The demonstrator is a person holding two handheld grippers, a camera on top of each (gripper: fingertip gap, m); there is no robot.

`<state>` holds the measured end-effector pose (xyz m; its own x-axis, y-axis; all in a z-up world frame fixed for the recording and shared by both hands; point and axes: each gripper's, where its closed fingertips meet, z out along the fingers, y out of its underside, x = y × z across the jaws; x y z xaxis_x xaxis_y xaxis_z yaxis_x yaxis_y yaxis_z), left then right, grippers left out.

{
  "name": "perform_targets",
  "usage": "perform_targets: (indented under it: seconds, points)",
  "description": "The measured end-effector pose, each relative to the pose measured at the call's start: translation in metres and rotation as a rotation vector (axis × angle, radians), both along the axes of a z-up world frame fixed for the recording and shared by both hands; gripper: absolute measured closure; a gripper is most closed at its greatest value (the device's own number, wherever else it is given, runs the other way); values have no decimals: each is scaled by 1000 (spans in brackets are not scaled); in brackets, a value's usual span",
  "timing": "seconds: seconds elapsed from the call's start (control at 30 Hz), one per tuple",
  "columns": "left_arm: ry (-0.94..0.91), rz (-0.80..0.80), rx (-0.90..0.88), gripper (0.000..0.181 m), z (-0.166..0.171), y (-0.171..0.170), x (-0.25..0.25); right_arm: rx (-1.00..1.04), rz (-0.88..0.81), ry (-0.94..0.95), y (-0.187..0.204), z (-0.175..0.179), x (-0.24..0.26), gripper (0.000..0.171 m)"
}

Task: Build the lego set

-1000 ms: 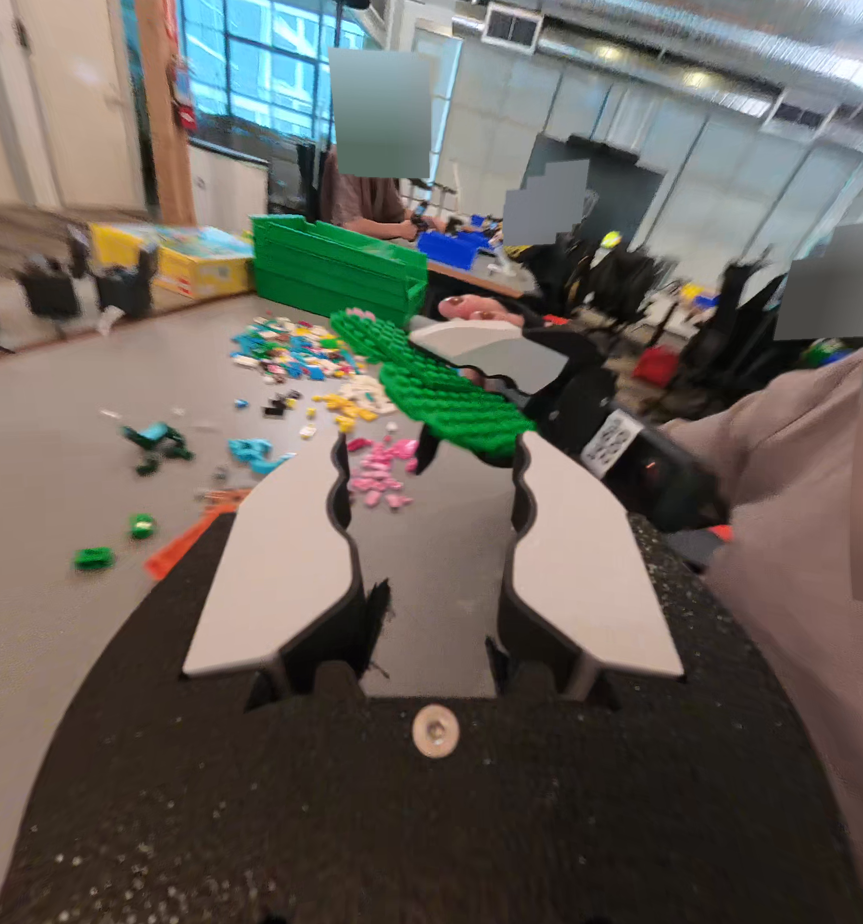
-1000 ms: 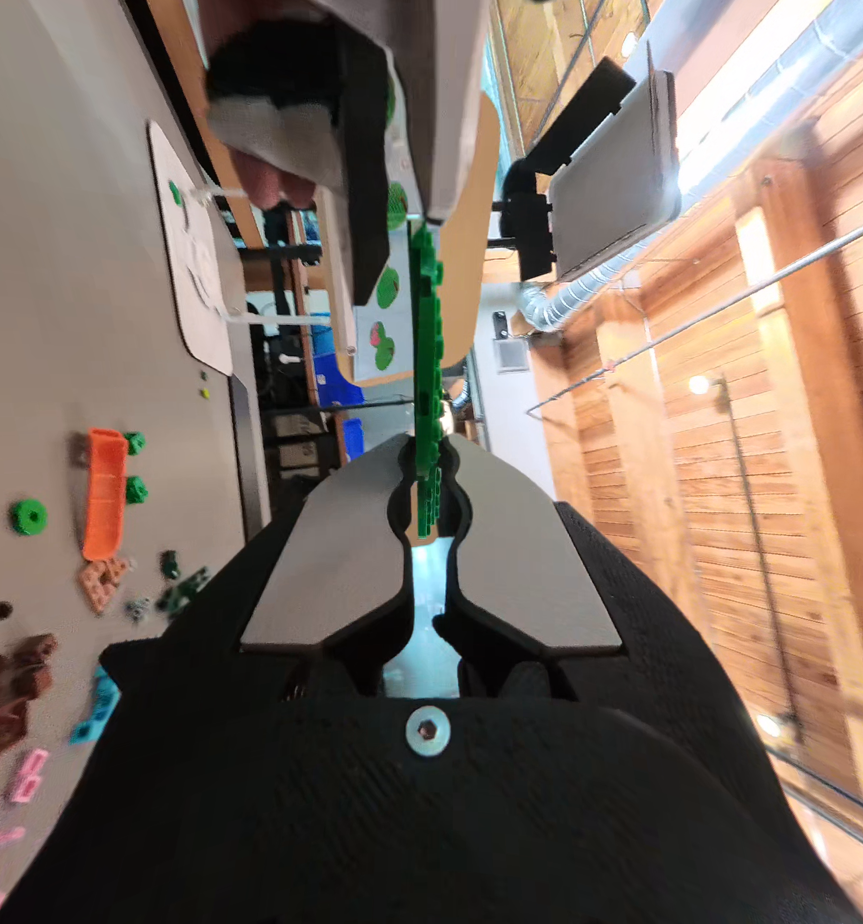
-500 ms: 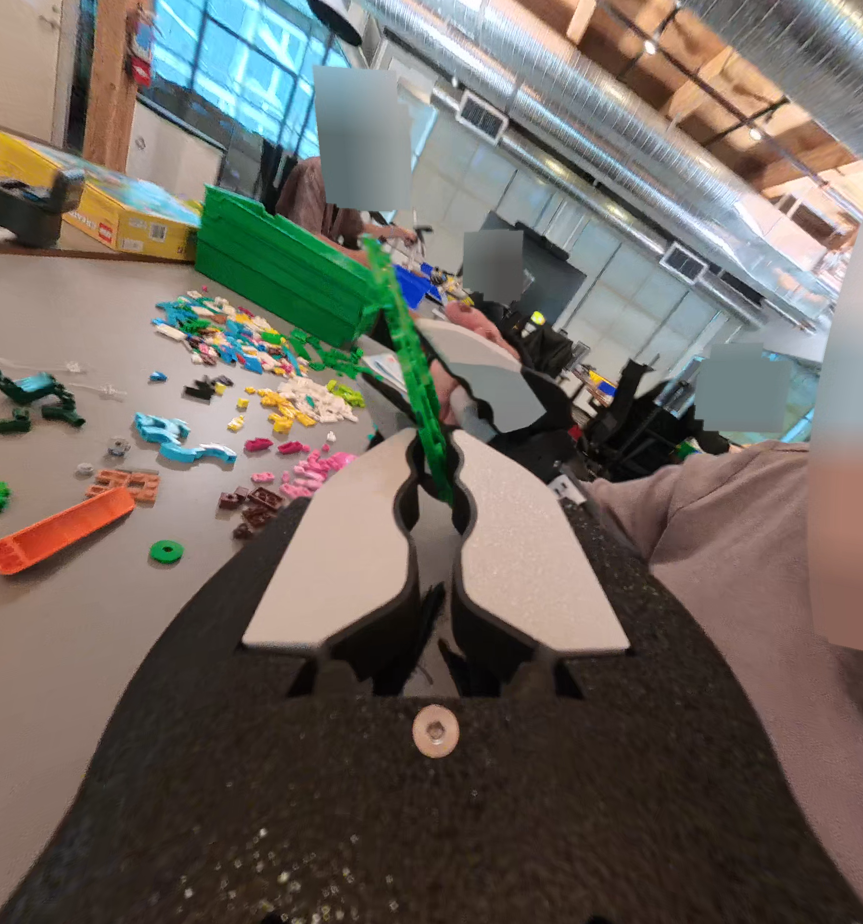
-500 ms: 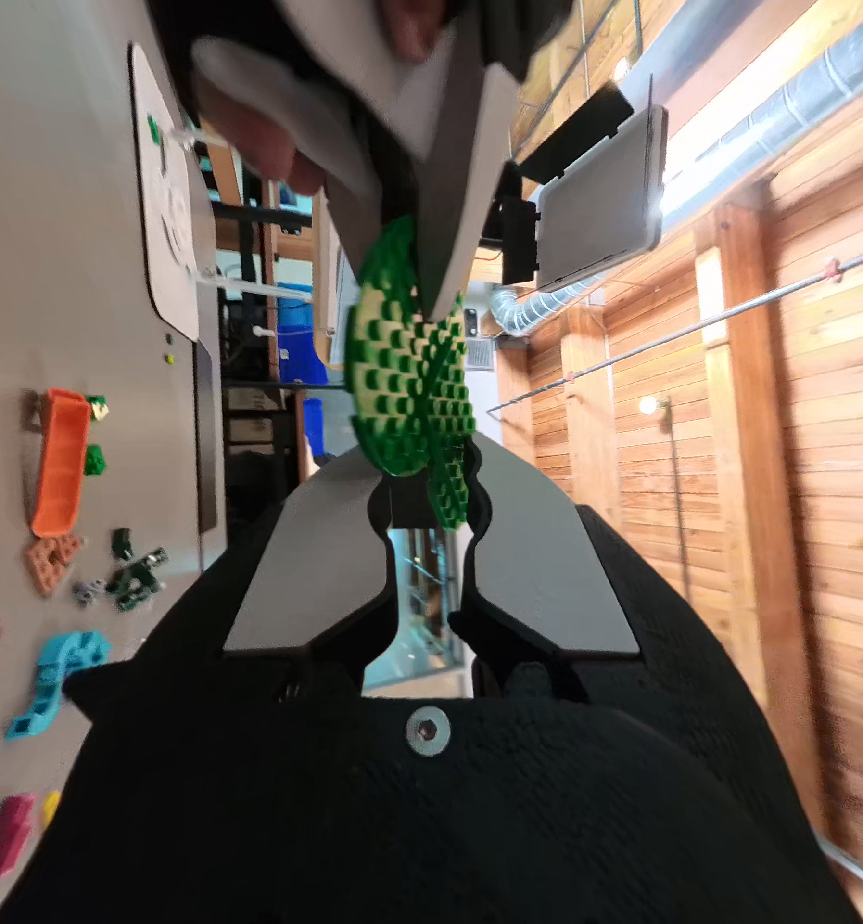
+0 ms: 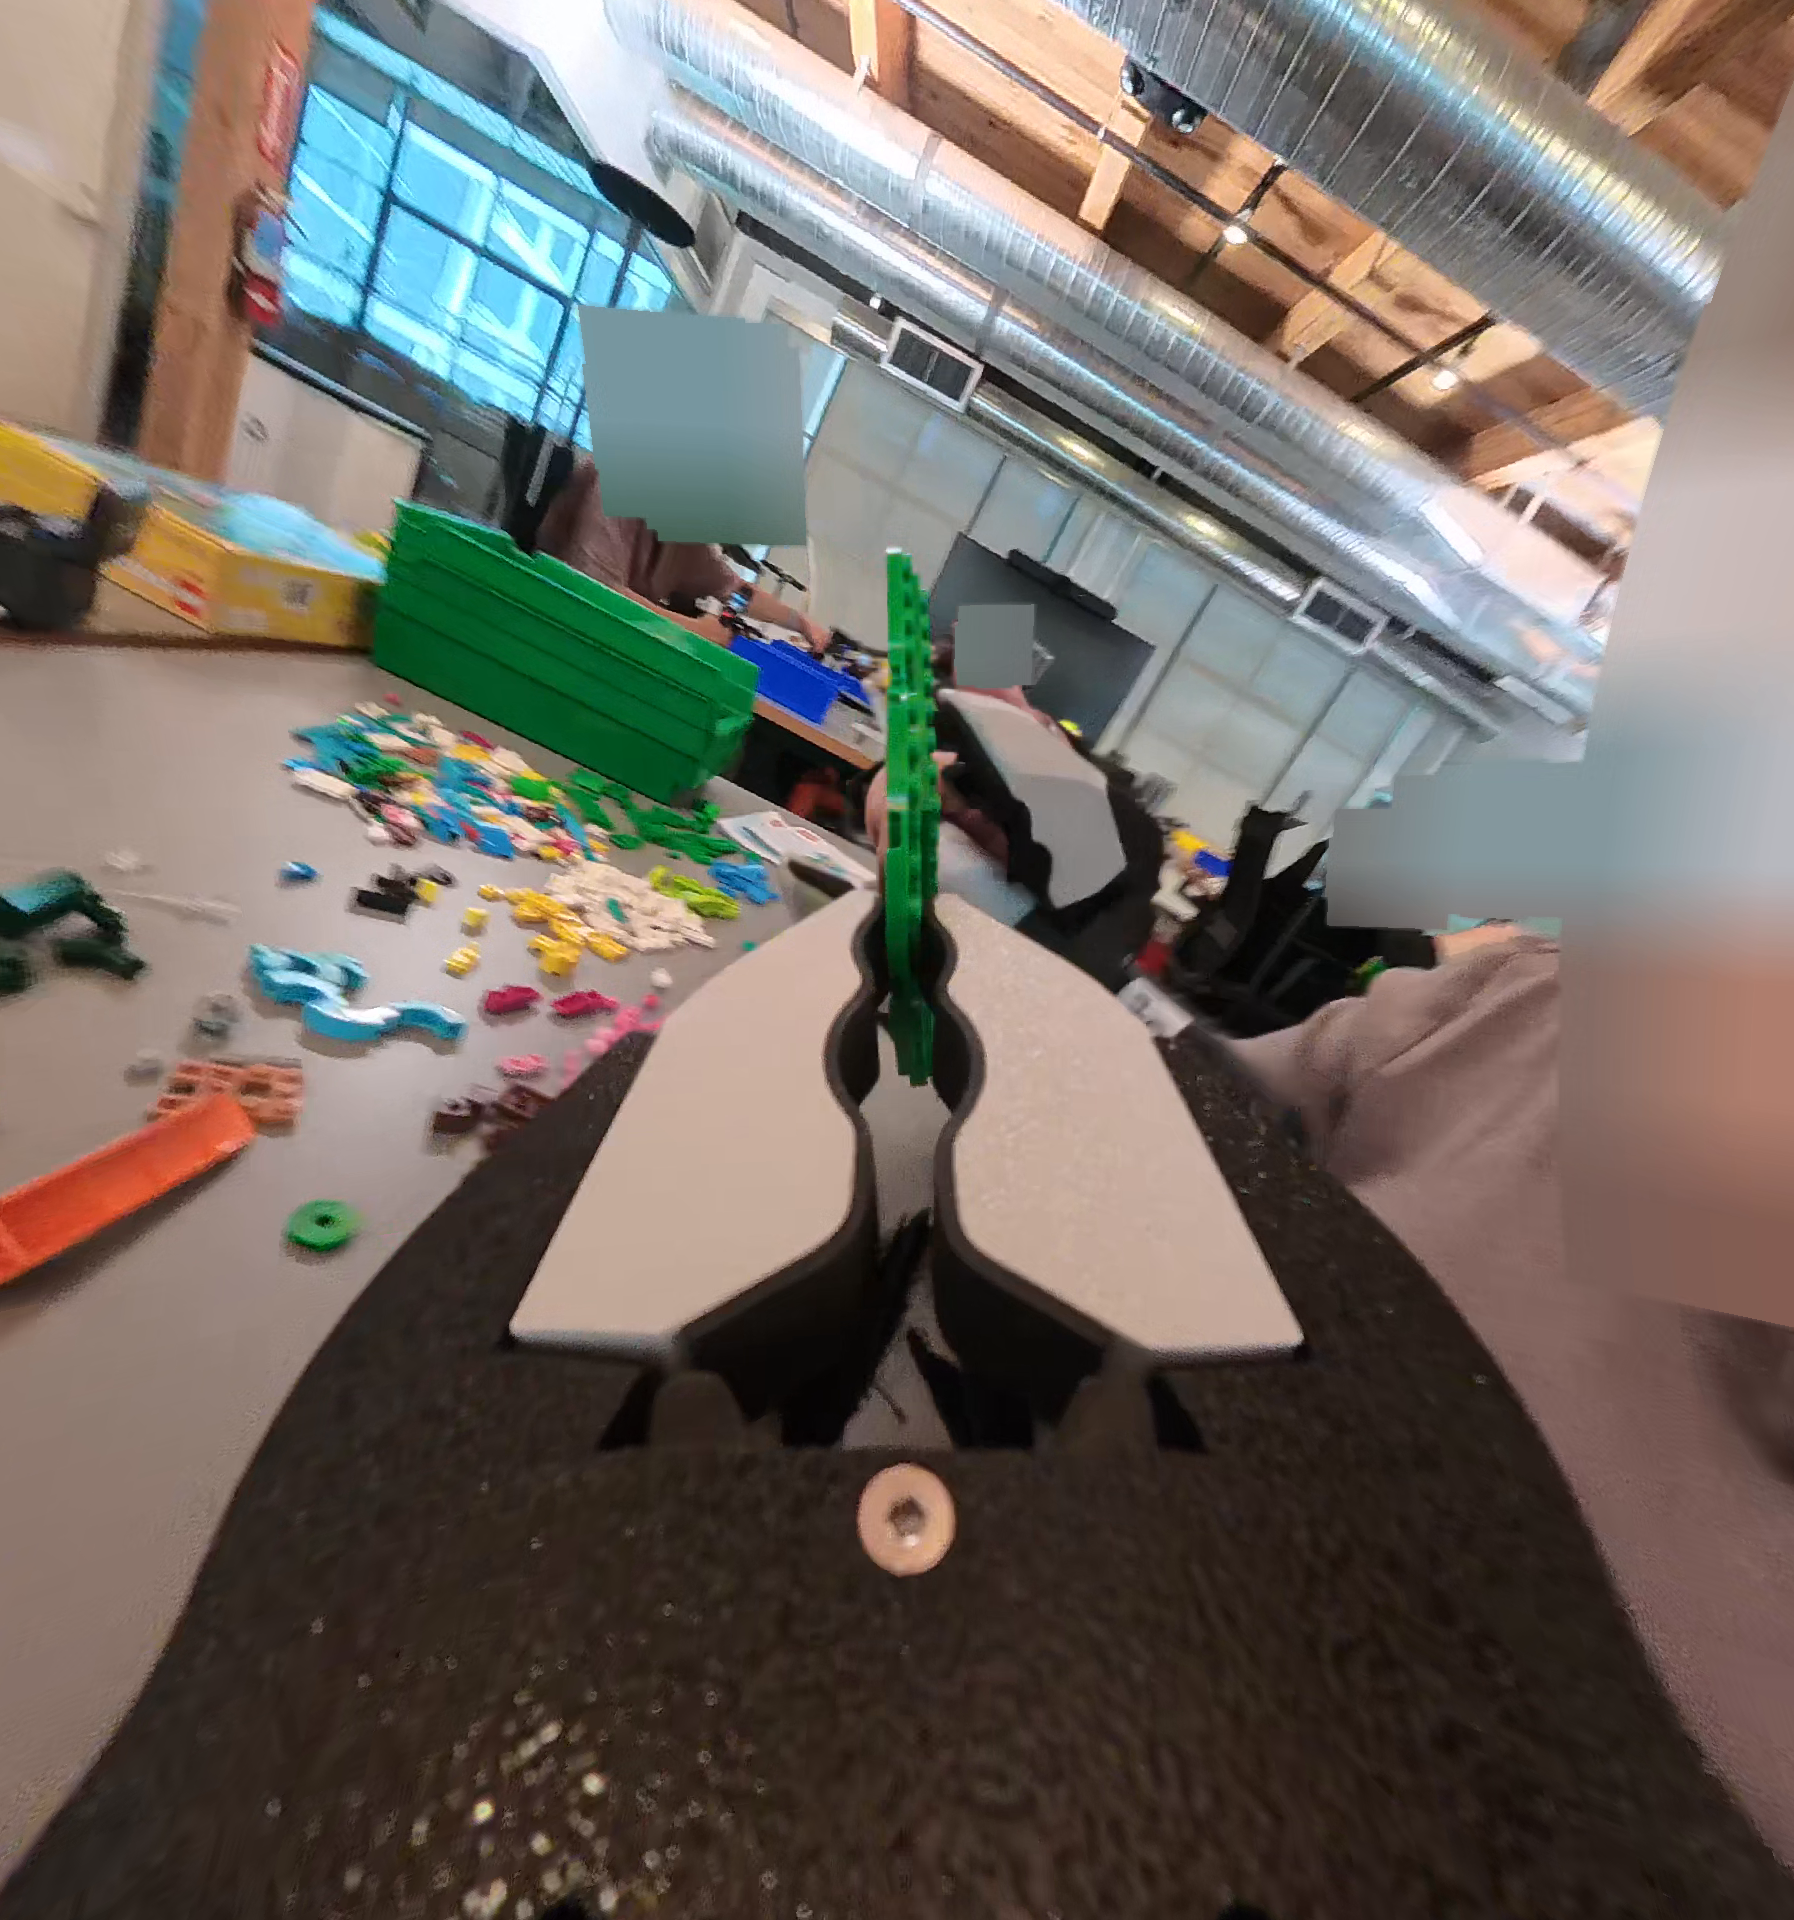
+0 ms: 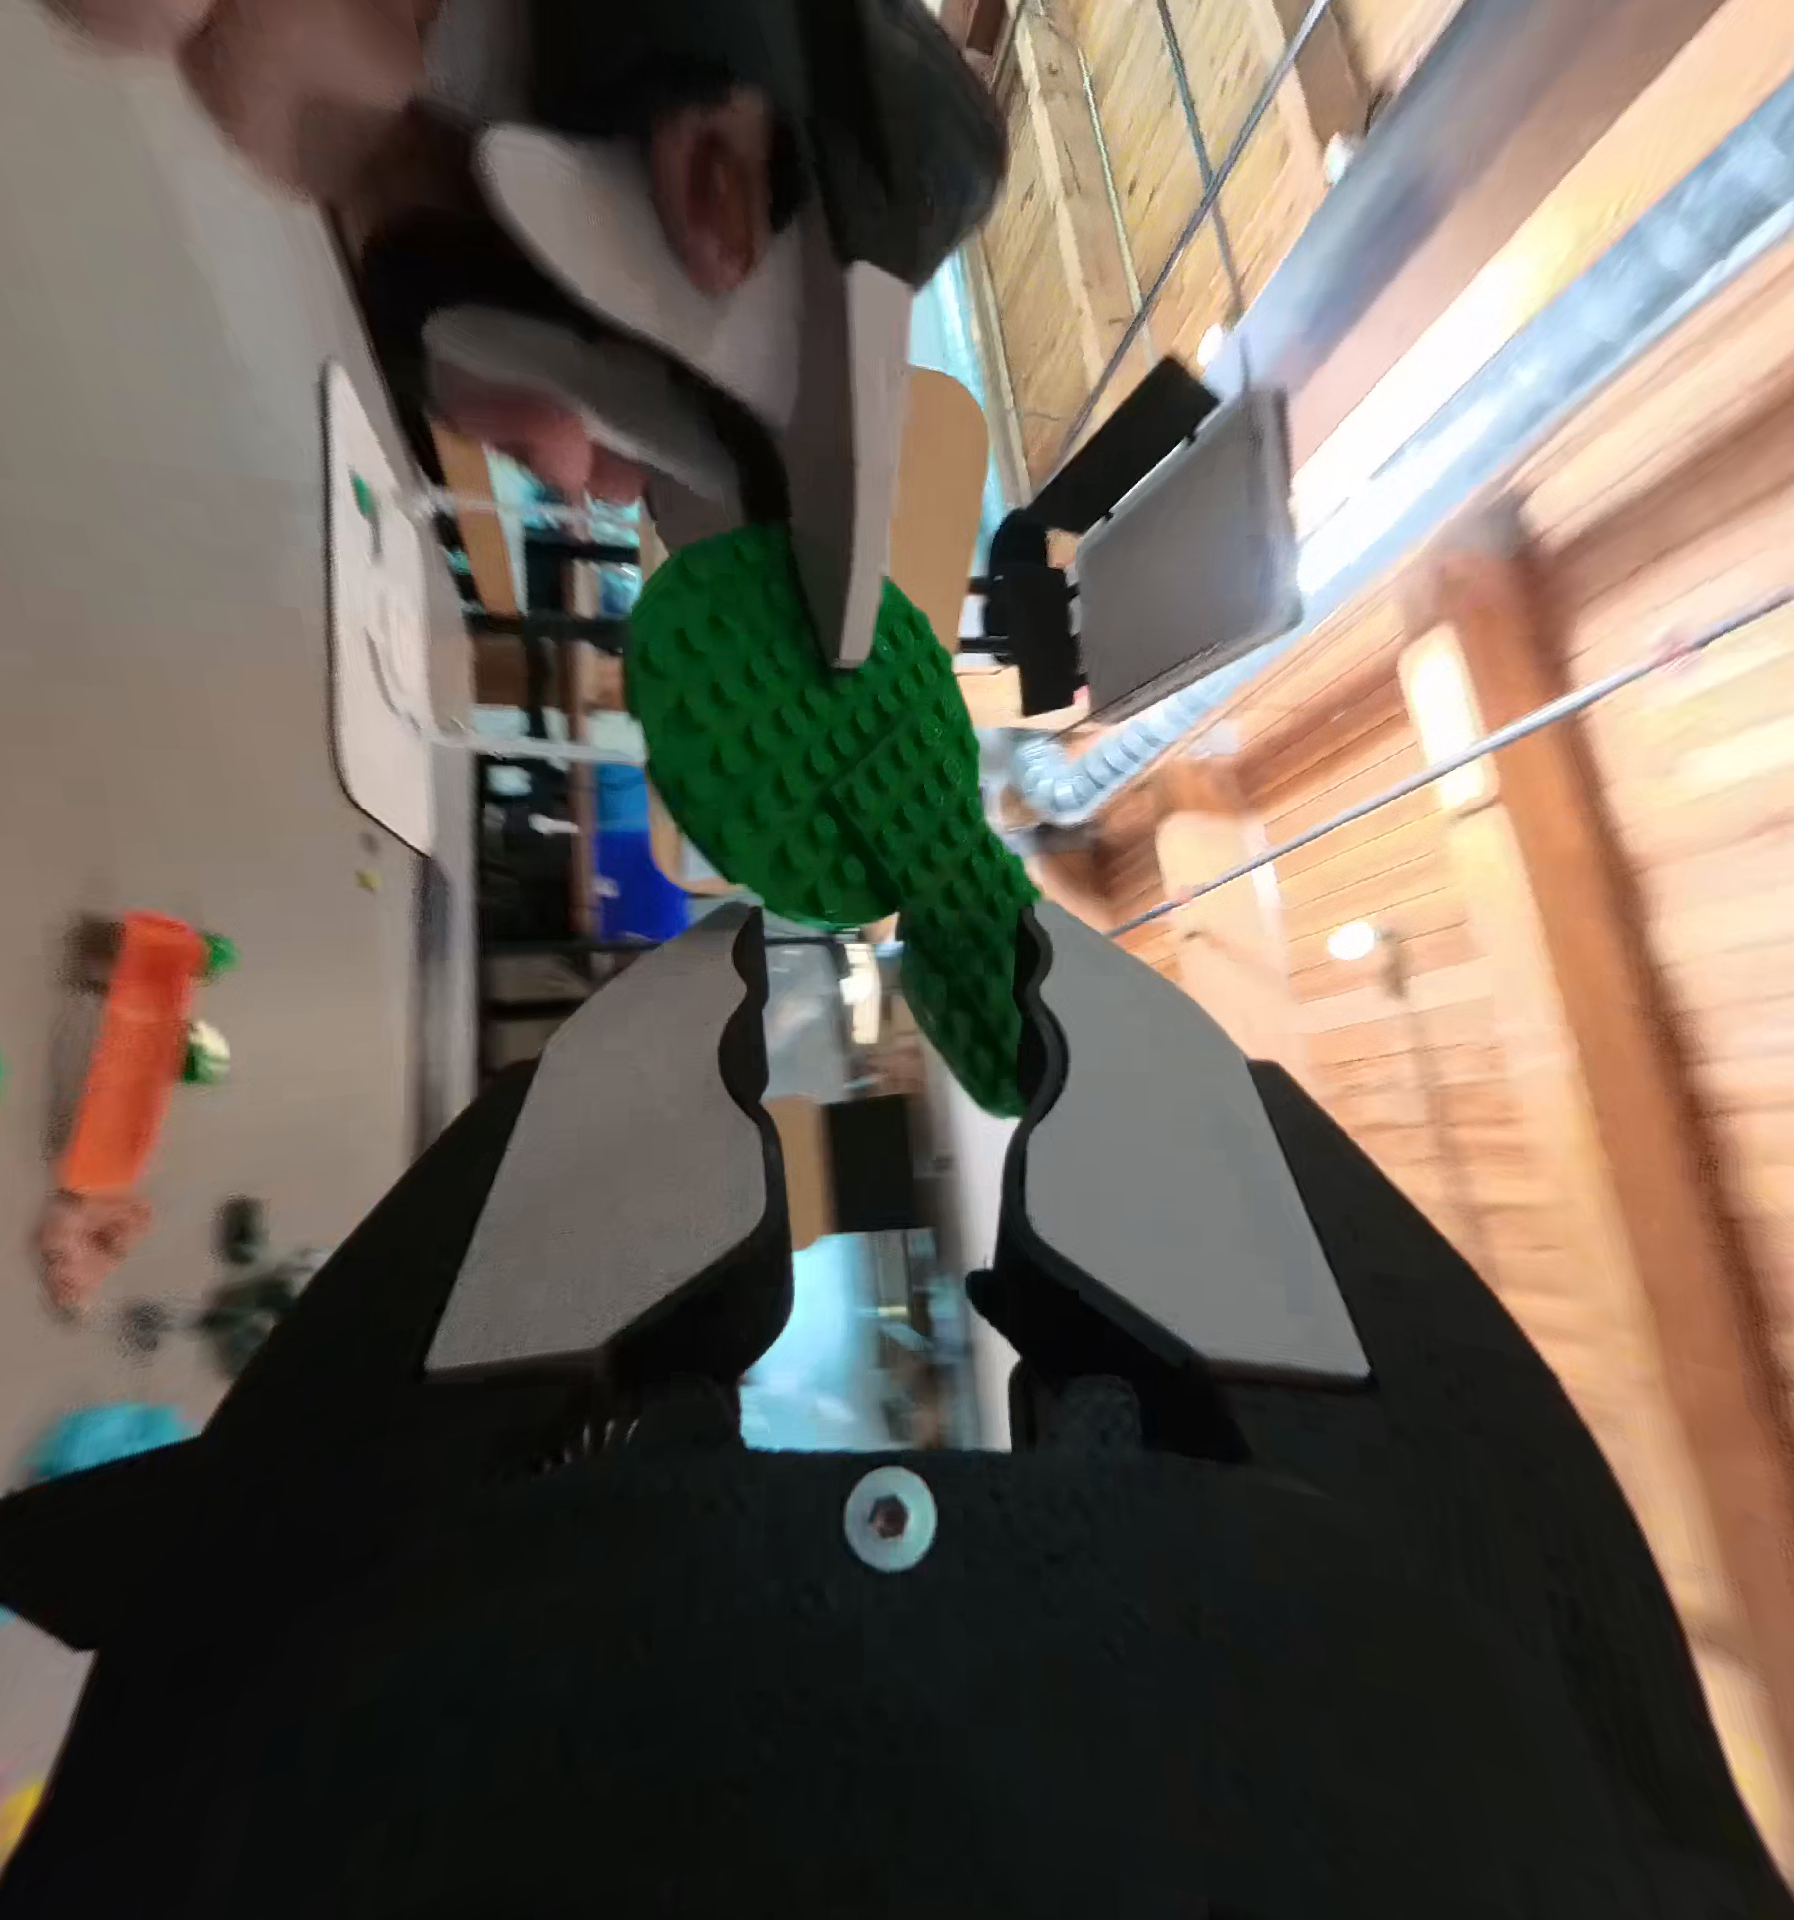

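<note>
A green studded plate assembly (image 5: 908, 727) is held in the air above the grey table (image 5: 145, 727), edge-on in the left wrist view. My left gripper (image 5: 905, 920) is shut on its lower edge. In the right wrist view the plate (image 6: 799, 748) shows its studded face. My right gripper (image 6: 888, 935) is open; the plate's narrow end rests against its right finger (image 6: 1132, 1122), and the left finger stands clear. One finger (image 6: 851, 499) of the left gripper clamps the plate's far end from above. The right gripper (image 5: 1054, 821) shows just behind the plate.
Loose bricks in several colours (image 5: 477, 800) lie on the table to the left, with an orange long piece (image 5: 93, 1184), a green round piece (image 5: 321, 1226) and light blue curved pieces (image 5: 353, 1003). Stacked green trays (image 5: 560, 665) and a yellow box (image 5: 228, 571) stand behind. A person's sleeve (image 5: 1423, 1060) is at the right.
My left gripper, open a second ago, has closed on the green plate. My right gripper, shut on the plate before, has opened. The plate has turned between the two.
</note>
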<state>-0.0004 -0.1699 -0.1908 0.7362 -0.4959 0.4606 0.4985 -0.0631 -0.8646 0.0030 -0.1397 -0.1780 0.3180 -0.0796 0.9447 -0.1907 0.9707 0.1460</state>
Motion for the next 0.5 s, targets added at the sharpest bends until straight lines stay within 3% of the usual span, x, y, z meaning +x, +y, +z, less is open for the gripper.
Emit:
perform_targets:
  seconds: [0.17, 0.27, 0.37, 0.5]
  points:
    - [-347, -130, 6, 177, 6, -4, -12, 211, -45, 123, -2, -2, 4, 125]
    - [-273, -77, -2, 177, -1, -3, -18, 188, -66, 111, 9, -1, 3, 124]
    - [-216, -49, 49, 177, 8, -8, -22, 34, -65, 92, 27, 10, 4, 125]
    - [-131, 19, 106, 177, 17, -15, -31, -316, -2, 23, 50, 26, 6, 134]
